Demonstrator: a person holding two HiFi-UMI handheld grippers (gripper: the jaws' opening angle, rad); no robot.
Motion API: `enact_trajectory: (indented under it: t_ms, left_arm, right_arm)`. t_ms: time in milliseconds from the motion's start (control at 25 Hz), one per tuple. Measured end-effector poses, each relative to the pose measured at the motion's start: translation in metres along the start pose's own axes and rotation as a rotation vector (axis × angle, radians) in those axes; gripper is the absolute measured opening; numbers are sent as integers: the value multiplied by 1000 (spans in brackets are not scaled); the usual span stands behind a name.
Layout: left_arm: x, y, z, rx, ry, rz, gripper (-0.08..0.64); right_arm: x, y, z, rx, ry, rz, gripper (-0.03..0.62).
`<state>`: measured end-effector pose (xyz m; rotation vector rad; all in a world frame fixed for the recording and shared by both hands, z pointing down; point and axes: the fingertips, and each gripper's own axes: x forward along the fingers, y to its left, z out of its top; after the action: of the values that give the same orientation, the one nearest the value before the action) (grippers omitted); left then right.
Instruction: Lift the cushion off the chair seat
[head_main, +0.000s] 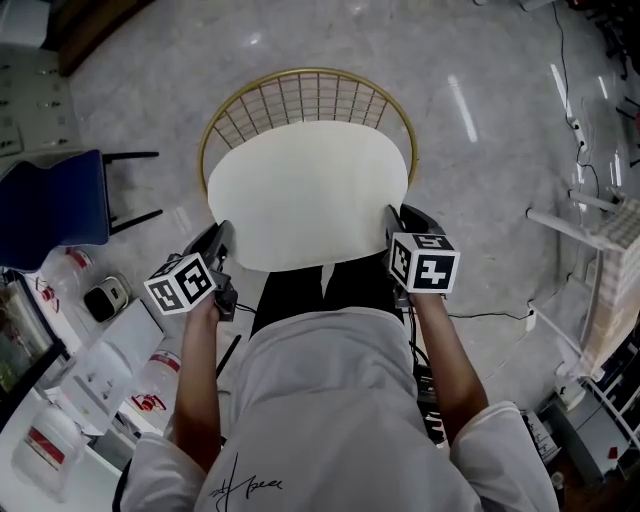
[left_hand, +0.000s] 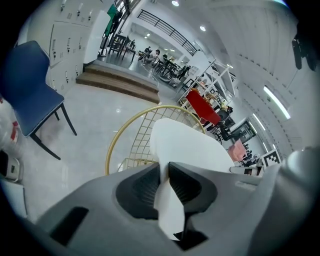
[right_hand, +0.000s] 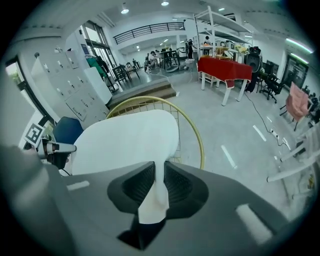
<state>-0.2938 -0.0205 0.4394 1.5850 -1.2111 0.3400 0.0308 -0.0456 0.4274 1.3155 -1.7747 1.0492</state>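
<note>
- The white cushion (head_main: 310, 195) is over the seat of the gold wire chair (head_main: 300, 95), just in front of the chair's backrest.
- The left gripper (left_hand: 167, 175) is clamped on the cushion's near left edge.
- The right gripper (right_hand: 157, 177) is clamped on the cushion's near right edge.

A pale oval cushion (head_main: 310, 195) covers the seat of a gold wire-backed chair (head_main: 300, 95). The left hand-held gripper (head_main: 222, 238) meets its near left edge, and the right hand-held gripper (head_main: 393, 218) meets its near right edge. A blue chair (head_main: 50, 205) stands at the left.
</note>
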Motion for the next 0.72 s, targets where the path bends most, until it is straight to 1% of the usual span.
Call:
enact_trajectory:
  t_ms: [200, 320, 480, 600, 720]
  left_arm:
    - [-14, -2, 6, -22, -21, -30, 63]
    - [-20, -5, 11, -21, -26, -41, 62]
    - [-34, -17, 23, 32, -24, -68, 62]
    - [-45, -27, 35, 75, -44, -96, 61]
    - [-52, -32, 48, 102, -70, -110, 61]
  right_arm:
    - [-10, 9, 15, -41, -17, 21, 69]
    - [-18, 14, 19, -59, -19, 42, 67]
    - [-32, 17, 28, -50, -33, 67, 67]
    - [-42, 20, 34, -41, -48, 82, 66]
    - [-47, 25, 43, -57, -62, 95, 66]
